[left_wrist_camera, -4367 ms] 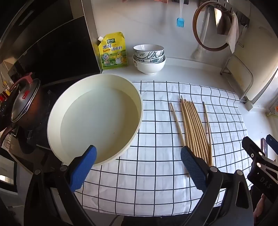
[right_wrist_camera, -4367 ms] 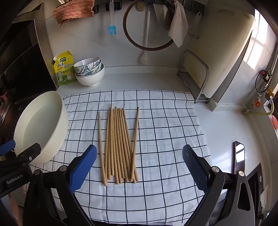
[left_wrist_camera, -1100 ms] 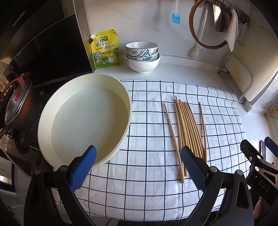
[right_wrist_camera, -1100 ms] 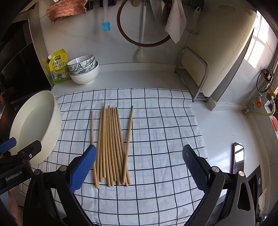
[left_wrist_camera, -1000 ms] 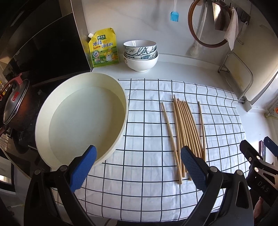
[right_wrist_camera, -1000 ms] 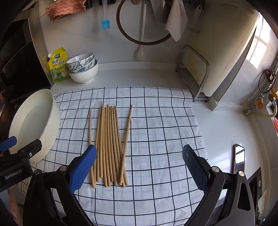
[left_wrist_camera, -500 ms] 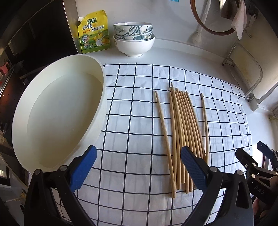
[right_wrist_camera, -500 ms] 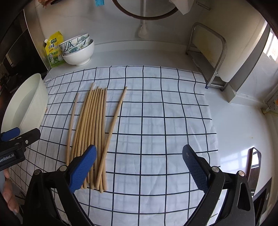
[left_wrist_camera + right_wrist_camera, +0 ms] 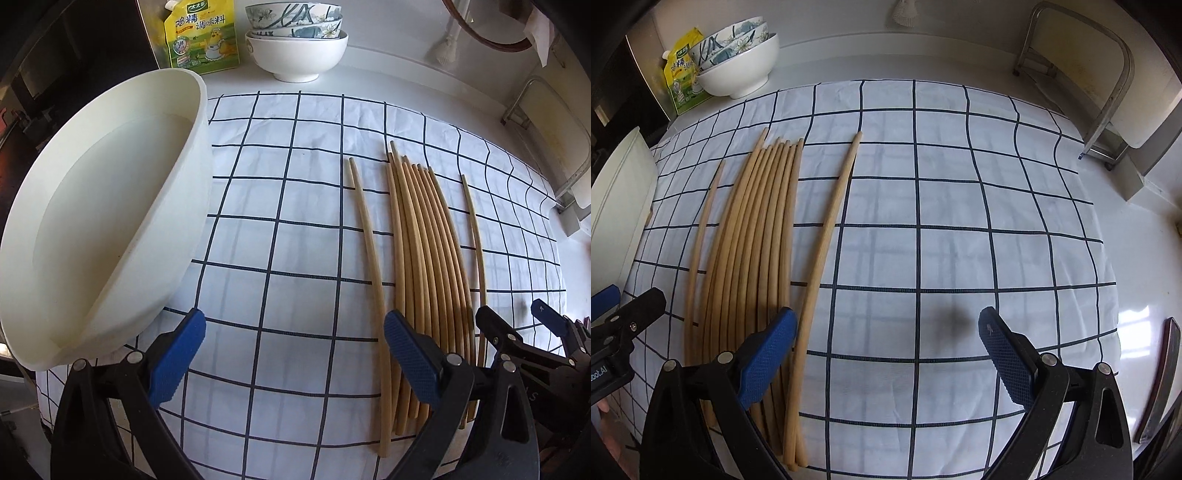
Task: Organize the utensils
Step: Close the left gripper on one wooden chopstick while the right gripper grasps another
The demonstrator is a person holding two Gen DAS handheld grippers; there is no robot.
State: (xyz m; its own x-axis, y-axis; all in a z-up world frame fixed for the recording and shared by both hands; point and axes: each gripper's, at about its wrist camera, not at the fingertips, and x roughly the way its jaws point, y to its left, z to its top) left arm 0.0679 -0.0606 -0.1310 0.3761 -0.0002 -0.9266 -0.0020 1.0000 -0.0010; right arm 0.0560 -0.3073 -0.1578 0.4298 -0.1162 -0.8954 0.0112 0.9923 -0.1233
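Several wooden chopsticks (image 9: 424,243) (image 9: 753,236) lie side by side on a white cloth with a dark grid (image 9: 288,229) (image 9: 942,206). One chopstick (image 9: 367,236) lies apart on the left of the bundle and one (image 9: 831,221) apart on its right. My left gripper (image 9: 293,343) is open low over the cloth, its right pad just left of the bundle's near ends. My right gripper (image 9: 886,347) is open too, its left pad over the near ends of the bundle. In the left wrist view the right gripper's black fingers (image 9: 517,343) show at the lower right.
A large cream basin (image 9: 110,206) (image 9: 617,199) stands at the cloth's left edge. Stacked bowls (image 9: 295,40) (image 9: 738,55) and a yellow seasoning pouch (image 9: 201,35) stand at the back wall. A metal rack (image 9: 1100,92) holding a board is at the back right. A dark flat object (image 9: 1160,376) lies off the cloth's right side.
Both grippers have dropped lower and moved forward toward the chopsticks, which now look much closer. Both stay open. The chopsticks and basin have not moved.
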